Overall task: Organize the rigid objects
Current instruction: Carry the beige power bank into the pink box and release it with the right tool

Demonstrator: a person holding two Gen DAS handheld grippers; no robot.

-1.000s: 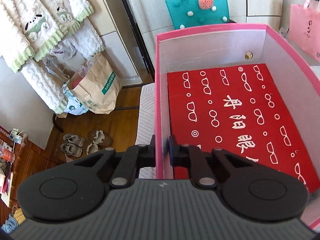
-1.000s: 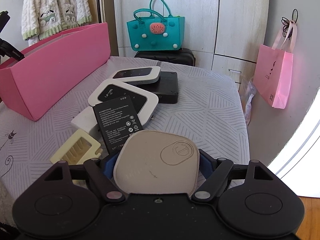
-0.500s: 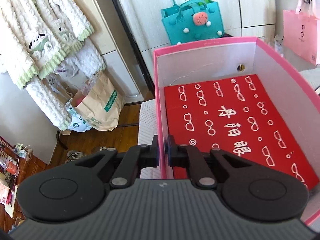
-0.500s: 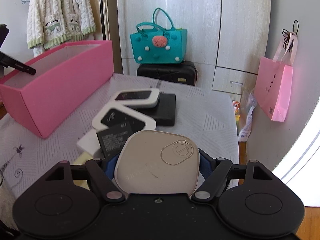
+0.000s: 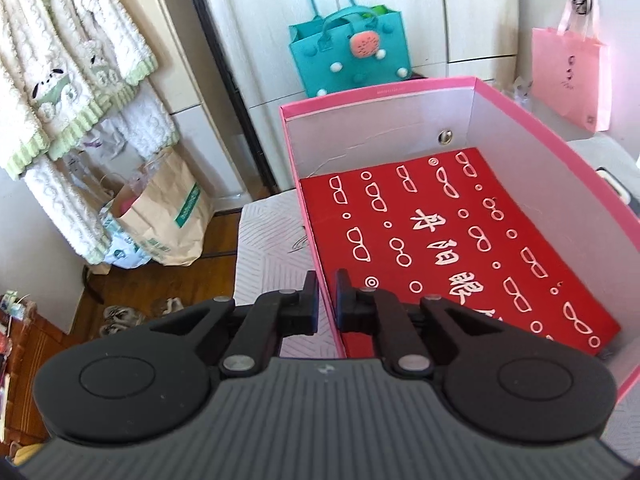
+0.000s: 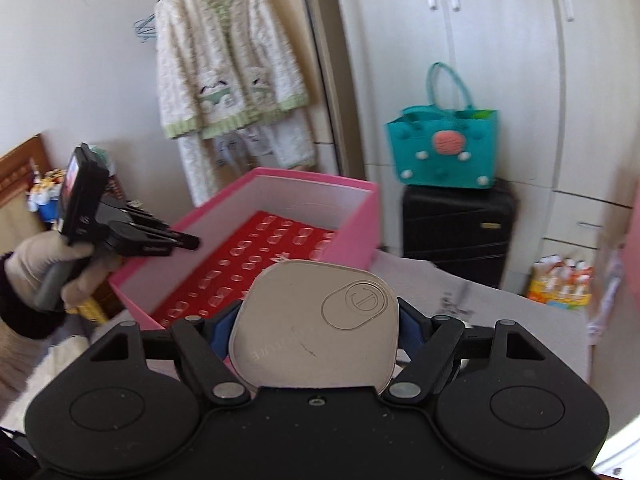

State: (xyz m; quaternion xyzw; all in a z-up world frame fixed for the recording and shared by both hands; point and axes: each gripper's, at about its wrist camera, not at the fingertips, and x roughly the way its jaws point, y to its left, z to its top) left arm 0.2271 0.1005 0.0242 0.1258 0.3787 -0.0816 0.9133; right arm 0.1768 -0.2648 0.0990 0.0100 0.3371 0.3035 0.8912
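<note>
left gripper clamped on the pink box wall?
Yes: in the left wrist view the left gripper is shut on the near side wall of the pink cardboard box, one finger inside, one outside.

A lived-in bedroom at home: a fleecy robe (image 6: 224, 68) hangs beside tall white wardrobe doors (image 6: 500, 60), a black suitcase (image 6: 456, 232) carries a teal tote (image 6: 444, 148), and shoes (image 5: 120, 314) sit on the wooden floor (image 5: 216, 240).
</note>
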